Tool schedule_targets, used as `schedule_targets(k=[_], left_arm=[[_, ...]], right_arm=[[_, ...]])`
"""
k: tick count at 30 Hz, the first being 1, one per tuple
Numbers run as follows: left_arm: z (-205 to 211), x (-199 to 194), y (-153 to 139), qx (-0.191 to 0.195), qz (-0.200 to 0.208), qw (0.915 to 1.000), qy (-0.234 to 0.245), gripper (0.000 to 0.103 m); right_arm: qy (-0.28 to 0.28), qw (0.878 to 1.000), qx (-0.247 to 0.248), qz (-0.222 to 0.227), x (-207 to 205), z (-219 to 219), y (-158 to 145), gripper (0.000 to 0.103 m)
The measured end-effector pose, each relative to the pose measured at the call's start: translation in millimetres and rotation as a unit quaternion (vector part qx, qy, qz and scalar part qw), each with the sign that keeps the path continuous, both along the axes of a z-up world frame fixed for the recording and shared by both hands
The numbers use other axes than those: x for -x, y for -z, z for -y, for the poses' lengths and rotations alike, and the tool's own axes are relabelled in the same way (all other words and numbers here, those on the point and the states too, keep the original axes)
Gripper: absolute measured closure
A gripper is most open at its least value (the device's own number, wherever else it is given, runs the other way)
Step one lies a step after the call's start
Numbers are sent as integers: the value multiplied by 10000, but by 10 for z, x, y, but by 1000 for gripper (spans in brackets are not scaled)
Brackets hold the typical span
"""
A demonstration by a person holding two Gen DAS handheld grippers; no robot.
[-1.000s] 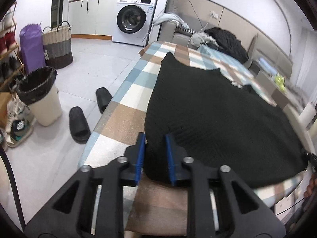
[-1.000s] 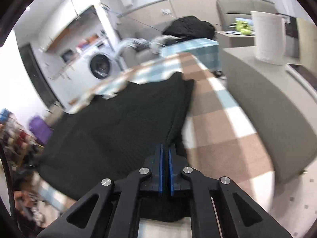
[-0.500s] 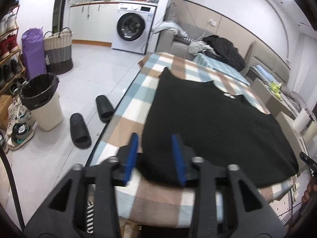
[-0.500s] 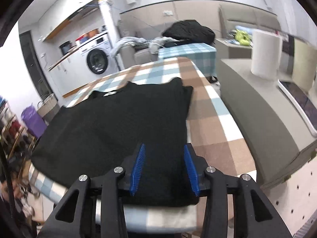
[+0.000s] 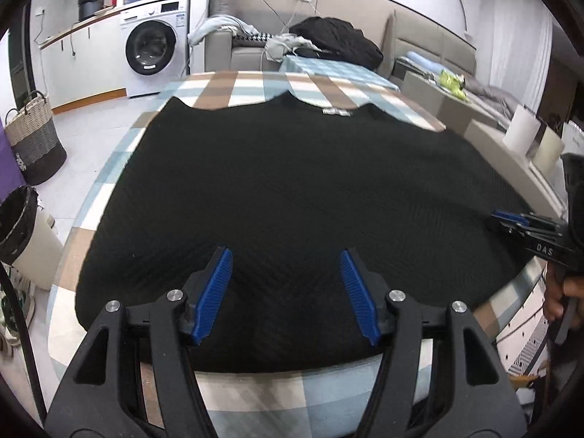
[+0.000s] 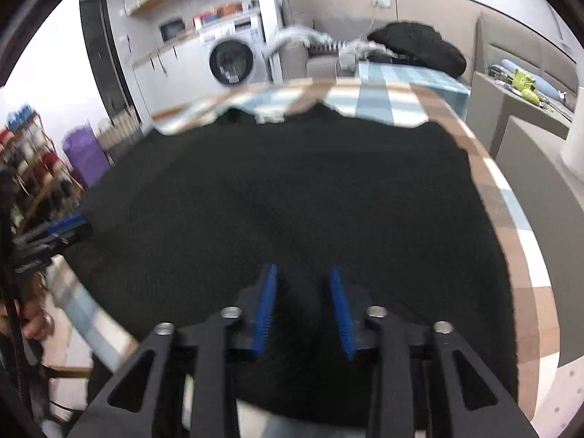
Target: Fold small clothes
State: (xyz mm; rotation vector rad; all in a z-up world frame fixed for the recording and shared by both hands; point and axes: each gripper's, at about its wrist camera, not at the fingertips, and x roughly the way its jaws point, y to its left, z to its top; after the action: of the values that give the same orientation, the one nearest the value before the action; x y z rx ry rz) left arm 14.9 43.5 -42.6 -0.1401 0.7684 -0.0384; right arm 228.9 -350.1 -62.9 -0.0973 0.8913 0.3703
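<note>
with the black garment (image 5: 292, 189) spread flat on the checked tabletop (image 5: 255, 398), both my left gripper (image 5: 286, 292) and right gripper (image 6: 303, 310) hover with jaws apart, so next i'd pinch its near hem at the frame's bottom to start folding.

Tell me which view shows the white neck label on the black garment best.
The left wrist view: the label is sharp there, a pale strip at the far collar edge of the black garment. The right wrist view is motion-blurred, so the label is only a faint light smear at the collar.

Black grippers (image 5: 284, 294), blue ribbed pads (image 5: 213, 295)
</note>
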Motion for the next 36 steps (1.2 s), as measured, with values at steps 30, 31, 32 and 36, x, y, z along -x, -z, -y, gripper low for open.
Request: schedule_targets(k=[30,31,32,36], left_arm=[[-776,718,227,1652,-105,9684,-1867,42],[-777,661,229,1573,-63,9684,-1934,42],[-767,605,231,1545,-47,9679,-1980,42],[-729,430,247,1507,57,9634,-2217,46]], right_arm=[[-231,9977,-611,203,399,18,-164,54],[-263,9976,-615,196,402,0,-163,54],[-297,9975,-603,197,406,-13,-160,54],[-426,9973,-553,218,425,-89,-142,54]])
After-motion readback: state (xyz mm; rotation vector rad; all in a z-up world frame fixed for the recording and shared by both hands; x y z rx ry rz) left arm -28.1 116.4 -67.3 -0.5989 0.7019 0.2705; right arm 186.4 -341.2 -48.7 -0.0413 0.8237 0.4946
